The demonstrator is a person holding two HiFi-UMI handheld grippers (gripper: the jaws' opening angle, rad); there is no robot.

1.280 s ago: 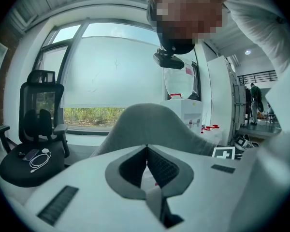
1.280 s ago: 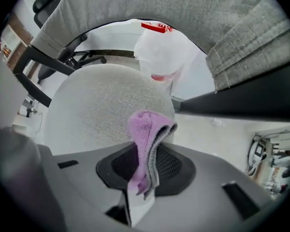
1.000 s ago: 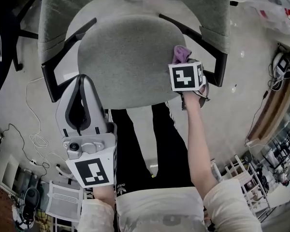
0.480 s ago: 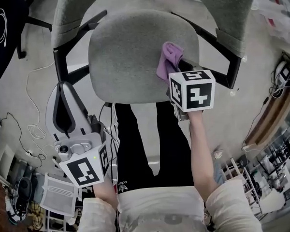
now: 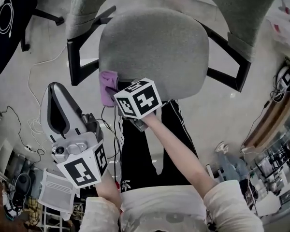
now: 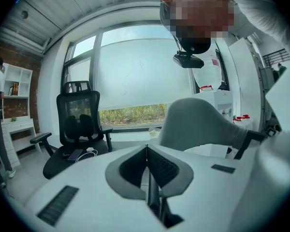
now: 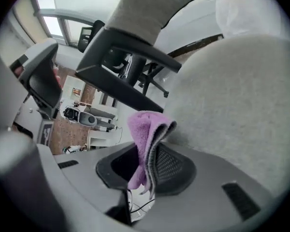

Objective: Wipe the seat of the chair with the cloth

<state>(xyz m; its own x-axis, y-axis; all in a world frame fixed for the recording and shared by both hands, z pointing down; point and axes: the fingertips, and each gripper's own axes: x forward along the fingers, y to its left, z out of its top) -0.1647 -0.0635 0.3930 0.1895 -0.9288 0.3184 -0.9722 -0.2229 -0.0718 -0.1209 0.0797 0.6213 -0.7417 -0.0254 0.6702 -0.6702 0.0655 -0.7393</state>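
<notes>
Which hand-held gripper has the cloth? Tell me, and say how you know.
The right hand-held gripper: its jaws are clamped on the purple cloth at the edge of the seat. The left hand-held gripper is shut with nothing between its jaws.

**Where everything sits around the chair**

The seat (image 5: 154,52) is dead centre, with the backrest (image 5: 246,13) behind it and an armrest (image 5: 84,47) on either side. The cloth (image 5: 108,87) is at the seat's front-left edge, pinched in the right gripper (image 7: 147,151), which reaches across from the right. The left gripper (image 6: 146,151) hangs off to the left, in front of the seat and clear of it, jaws together with nothing between them. The person's legs (image 5: 145,144) are just in front of the seat. A second chair (image 5: 5,28) sits well off to the far left.
</notes>
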